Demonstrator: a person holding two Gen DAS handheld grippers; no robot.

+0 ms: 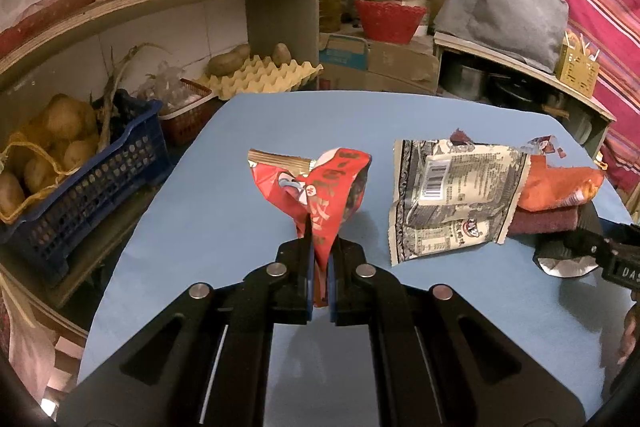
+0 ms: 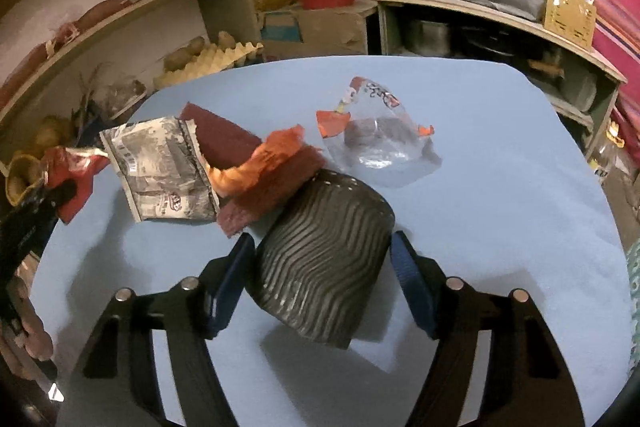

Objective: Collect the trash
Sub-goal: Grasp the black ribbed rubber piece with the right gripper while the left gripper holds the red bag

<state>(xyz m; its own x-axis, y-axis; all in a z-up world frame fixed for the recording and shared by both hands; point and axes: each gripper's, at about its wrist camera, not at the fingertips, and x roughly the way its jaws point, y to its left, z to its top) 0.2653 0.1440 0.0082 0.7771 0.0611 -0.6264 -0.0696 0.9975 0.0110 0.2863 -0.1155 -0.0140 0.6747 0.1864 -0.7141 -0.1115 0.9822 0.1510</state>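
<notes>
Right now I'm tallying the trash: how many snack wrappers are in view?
4: a red wrapper in the left jaws, a grey printed wrapper mid-table, an orange wrapper on the maroon cloth, a clear wrapper beyond. Others may be hidden.
</notes>
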